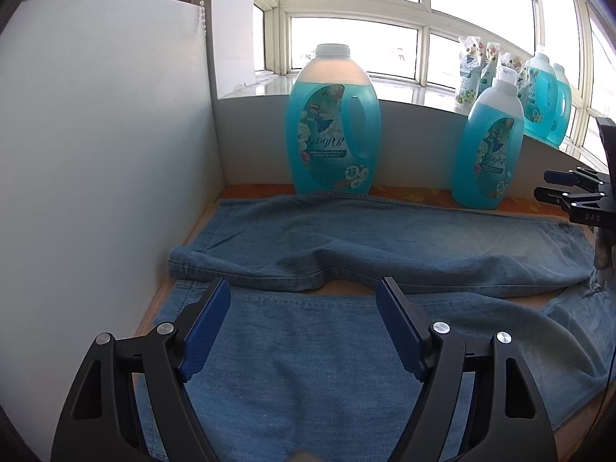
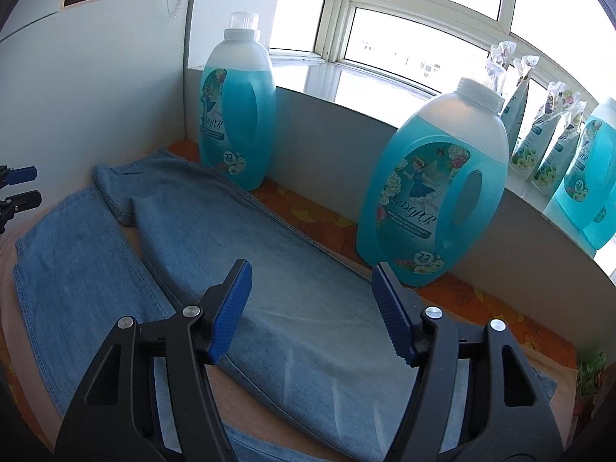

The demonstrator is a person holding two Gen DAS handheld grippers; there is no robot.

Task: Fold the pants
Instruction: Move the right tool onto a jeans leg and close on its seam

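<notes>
Blue denim pants (image 1: 346, 238) lie flat on the table, the two legs spread side by side; they also show in the right wrist view (image 2: 238, 238). My left gripper (image 1: 304, 288) is open and empty, hovering over the near leg close to its hem. My right gripper (image 2: 312, 273) is open and empty above the far leg; it also shows at the right edge of the left wrist view (image 1: 546, 184). The left gripper's tips show at the left edge of the right wrist view (image 2: 27, 186).
Two large blue detergent bottles (image 1: 333, 123) (image 1: 489, 146) stand on the table behind the pants. More bottles and pouches (image 2: 546, 142) sit on the windowsill. A white wall panel (image 1: 96, 154) bounds the left side. An orange floral cloth (image 2: 319, 215) covers the table.
</notes>
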